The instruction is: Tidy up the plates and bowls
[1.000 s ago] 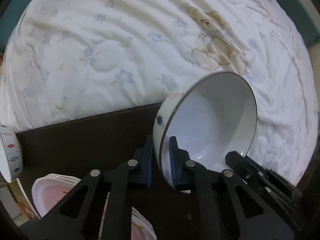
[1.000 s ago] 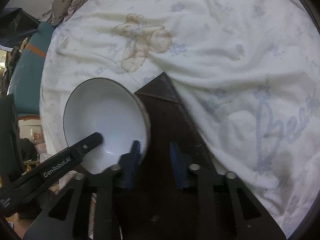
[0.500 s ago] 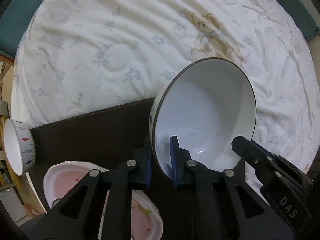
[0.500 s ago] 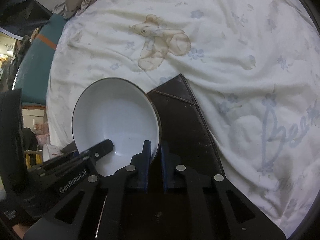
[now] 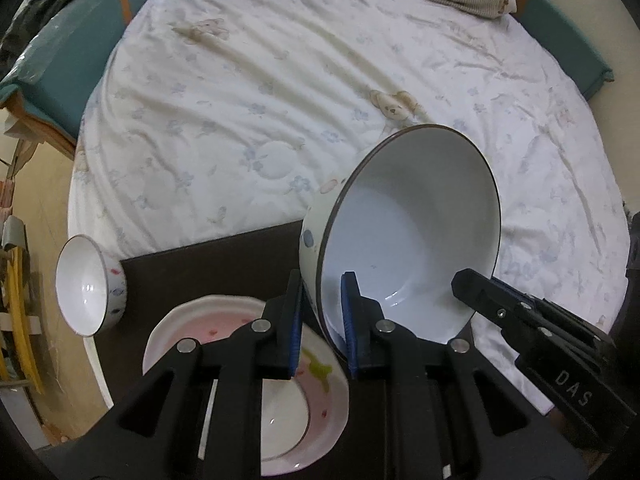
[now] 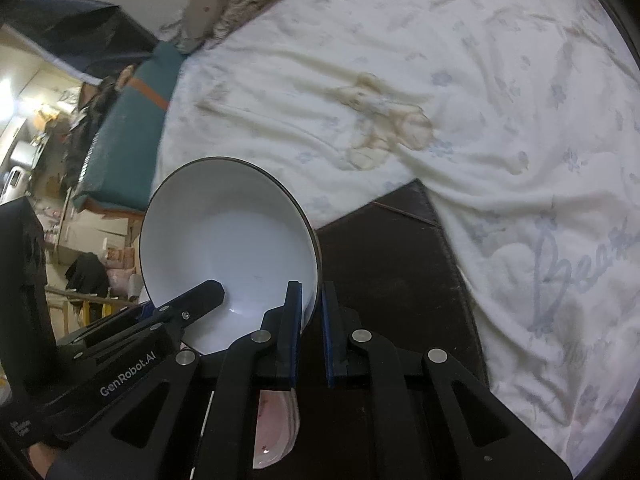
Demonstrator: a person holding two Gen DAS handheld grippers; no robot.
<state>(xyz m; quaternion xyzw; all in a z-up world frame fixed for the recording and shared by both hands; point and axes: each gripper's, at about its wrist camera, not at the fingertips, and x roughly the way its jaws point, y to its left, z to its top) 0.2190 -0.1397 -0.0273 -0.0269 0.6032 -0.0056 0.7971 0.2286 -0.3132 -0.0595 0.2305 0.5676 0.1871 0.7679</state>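
Note:
A large white bowl (image 5: 412,236) with a dark rim and a patterned outside is held up in the air, tilted. My left gripper (image 5: 322,320) is shut on its left rim. My right gripper (image 6: 310,320) is shut on the opposite rim of the same bowl (image 6: 228,248); its fingers (image 5: 480,292) show in the left wrist view. Below lies a pink flower-edged plate (image 5: 244,320) with a smaller white plate (image 5: 284,420) in it. A small white bowl (image 5: 90,284) with coloured spots stands at the left.
The dishes rest on a dark brown mat (image 5: 208,264) laid on a white quilt (image 5: 280,92) with bear prints. The mat (image 6: 392,264) also shows in the right wrist view. Teal mattress edges (image 5: 80,40) border the bed; room clutter lies beyond at the left.
My right gripper closed on the bowl's rim. Both grippers then lifted the bowl upward, so the plates and the small bowl came further into view below.

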